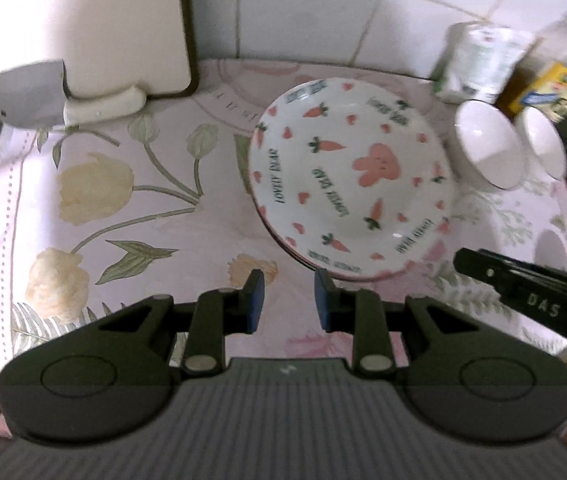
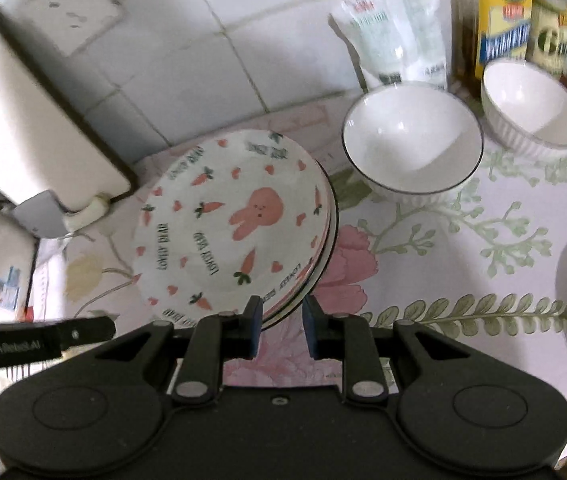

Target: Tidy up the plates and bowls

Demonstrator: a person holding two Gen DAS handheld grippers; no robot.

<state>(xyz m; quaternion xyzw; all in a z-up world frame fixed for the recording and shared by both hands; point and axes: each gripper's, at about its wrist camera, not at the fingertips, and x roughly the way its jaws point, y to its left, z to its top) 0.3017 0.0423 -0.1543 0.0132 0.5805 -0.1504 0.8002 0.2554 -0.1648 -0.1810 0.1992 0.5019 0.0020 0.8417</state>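
Ceramic plate stack (image 2: 235, 224) mid-frame | right tool (image 2: 282, 326) gapped at its near rim, left tool (image 1: 289, 300) gapped, empty | bowls (image 2: 411, 140) upper right next (nest gently, I'd say)

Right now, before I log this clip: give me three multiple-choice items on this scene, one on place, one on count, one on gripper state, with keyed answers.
1. Where do the white bowls stand relative to the plate stack, seen from the right wrist?
A. right of it
B. on top of it
C. left of it

2. How many white bowls stand near the bottles?
A. one
B. two
C. four

3. The right hand-held gripper is:
A. shut on a bowl
B. shut on a plate
C. open, holding nothing

Answers:
1. A, both bowls sit right of the plate stack.
2. B, two rims show.
3. C, the right hand-held gripper shows a gap, nothing between.
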